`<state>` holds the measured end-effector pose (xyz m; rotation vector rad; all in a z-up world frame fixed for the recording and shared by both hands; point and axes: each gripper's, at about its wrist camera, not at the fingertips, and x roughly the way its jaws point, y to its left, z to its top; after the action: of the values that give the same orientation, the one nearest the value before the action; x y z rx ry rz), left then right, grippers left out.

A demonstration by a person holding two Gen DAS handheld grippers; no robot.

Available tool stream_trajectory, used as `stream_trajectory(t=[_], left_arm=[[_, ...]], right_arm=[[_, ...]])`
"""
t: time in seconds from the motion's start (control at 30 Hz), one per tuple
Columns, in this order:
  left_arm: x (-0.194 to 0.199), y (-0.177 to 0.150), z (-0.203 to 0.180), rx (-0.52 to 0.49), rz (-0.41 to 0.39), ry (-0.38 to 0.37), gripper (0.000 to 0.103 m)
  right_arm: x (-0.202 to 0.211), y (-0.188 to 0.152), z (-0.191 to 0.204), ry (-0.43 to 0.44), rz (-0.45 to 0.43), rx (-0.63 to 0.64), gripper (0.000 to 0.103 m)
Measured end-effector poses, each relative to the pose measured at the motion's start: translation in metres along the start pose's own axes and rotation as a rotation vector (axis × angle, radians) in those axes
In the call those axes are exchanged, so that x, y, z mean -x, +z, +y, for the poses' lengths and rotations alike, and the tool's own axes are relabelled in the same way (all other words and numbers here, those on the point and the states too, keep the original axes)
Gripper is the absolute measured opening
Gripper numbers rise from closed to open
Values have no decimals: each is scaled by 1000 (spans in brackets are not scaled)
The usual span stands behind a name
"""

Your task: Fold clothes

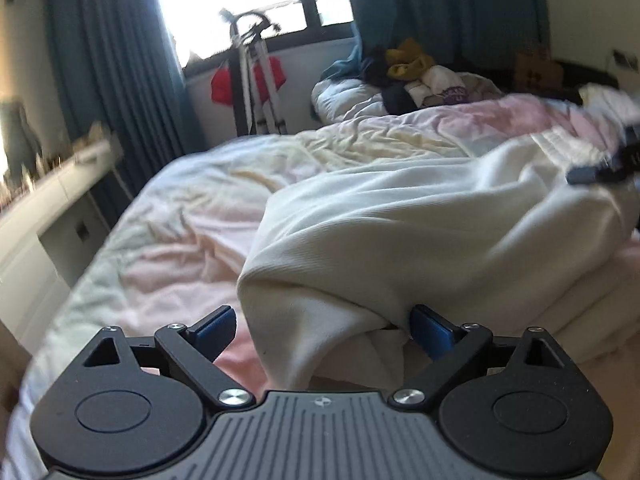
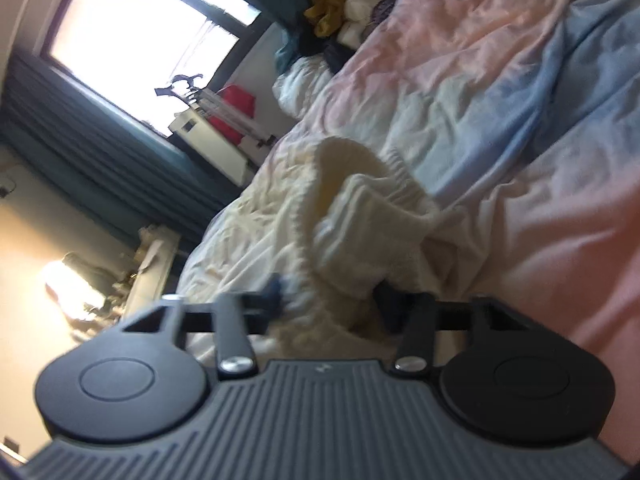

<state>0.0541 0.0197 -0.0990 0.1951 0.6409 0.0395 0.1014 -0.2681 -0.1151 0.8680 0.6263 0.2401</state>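
We see a cream garment lying bunched on the bed, near its front edge. Our left tool stands wide open: its left pad is clear of the cloth, over bare pink quilt, while a folded corner of the garment hangs between the pads and touches the right one. Nothing is pinched there.

In the right wrist view, our right tool has its pads part-way in with a fold of the garment between them. The view is blurred, and we cannot tell whether the pads press on the cloth. In the left wrist view the right tool appears at the garment's far right end, also blurred.

The garment's left edge drops in a rounded fold to the quilt; its ribbed hem gapes open in the right wrist view.

Left of the garment, the quilt lies bare and wrinkled up to the bed's left edge, so there is open room on that side. Beyond the garment the bed is bare too, as far as a pile of clothes at the head, well apart from the garment. A white cabinet runs beside the bed's left edge, with a narrow gap between. A rack stands under the window, between teal curtains.
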Motion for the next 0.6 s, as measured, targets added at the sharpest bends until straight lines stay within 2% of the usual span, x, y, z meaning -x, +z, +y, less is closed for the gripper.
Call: stream_trajectory(t=[0.03, 0.07, 0.17, 0.3, 0.43, 0.5, 0.6], left_arm=[[-1, 0, 4, 23, 6, -4, 95], [-1, 1, 7, 44, 9, -9, 94], [-1, 0, 19, 103, 10, -10, 94], [-3, 0, 37, 184, 40, -17, 93], [-7, -3, 51, 261, 68, -49, 93], [-7, -5, 56, 308, 72, -84, 92], [-2, -5, 64, 382, 80, -144, 91]], right_arm=[[2, 0, 3, 15, 4, 9, 29], [5, -1, 7, 23, 3, 29, 22], [18, -4, 21, 52, -22, 80, 16], [38, -14, 31, 50, -42, 113, 16], [20, -20, 13, -62, 63, 46, 16], [17, -18, 3, -53, 99, 15, 17], [26, -14, -4, 4, 100, -41, 22]])
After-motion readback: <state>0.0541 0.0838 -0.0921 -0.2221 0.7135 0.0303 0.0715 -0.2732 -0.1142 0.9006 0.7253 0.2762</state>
